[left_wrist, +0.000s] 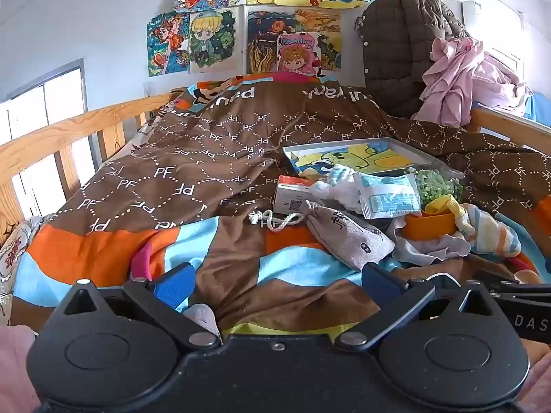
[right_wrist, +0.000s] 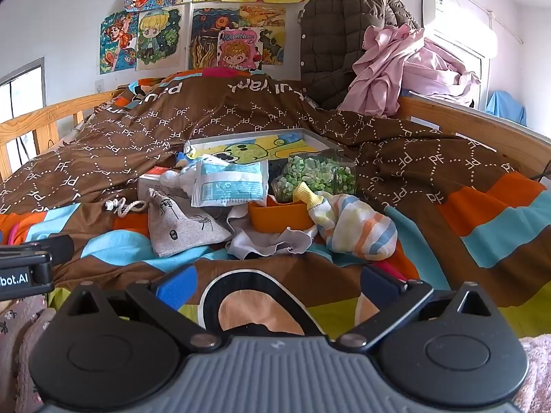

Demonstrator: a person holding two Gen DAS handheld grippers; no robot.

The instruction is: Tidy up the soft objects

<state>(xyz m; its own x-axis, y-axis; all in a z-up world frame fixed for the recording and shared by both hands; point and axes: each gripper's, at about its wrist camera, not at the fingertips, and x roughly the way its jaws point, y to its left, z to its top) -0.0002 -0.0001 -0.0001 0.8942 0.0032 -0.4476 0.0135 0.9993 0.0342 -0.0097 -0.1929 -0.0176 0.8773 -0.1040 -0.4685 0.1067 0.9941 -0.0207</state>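
Soft things lay in a small heap on the quilt (right_wrist: 447, 158), ahead of both grippers and touched by neither. In the right wrist view the right gripper (right_wrist: 277, 284) filled the bottom of the frame, its blue pads spread wide with only quilt between them; the heap sat above them, at the centre. Nearest was a grey cloth (right_wrist: 272, 241), crumpled just above the gap between the pads. Left of it lay a grey drawstring pouch (right_wrist: 182, 227), its white cord (right_wrist: 124, 206) trailing toward the left. Right of the cloth lay a striped sock (right_wrist: 358, 230), its yellow cuff leaning against an orange tub (right_wrist: 275, 218). What the tub held could not be seen. Behind the tub stood a clear bag (right_wrist: 316, 175) full of green bits, and left of that a blue-and-white packet (right_wrist: 230, 182) leaned over a white box (right_wrist: 151, 182). Farther back lay a shallow grey tray (right_wrist: 310, 137) holding a yellow-and-green cartoon picture.

In the left wrist view the left gripper (left_wrist: 277, 284) also stood wide open over bare quilt. The pouch (left_wrist: 347, 237) lay just above its right pad, close but apart, with the rest of the heap in the right half of the frame. The sock (left_wrist: 489, 230) was at the far right, beside the tub (left_wrist: 430, 225).

At the top right a brown padded coat (right_wrist: 344, 41) and pink fabric (right_wrist: 396, 69) were piled at the bed's far end, with drawings (right_wrist: 193, 27) on the wall.
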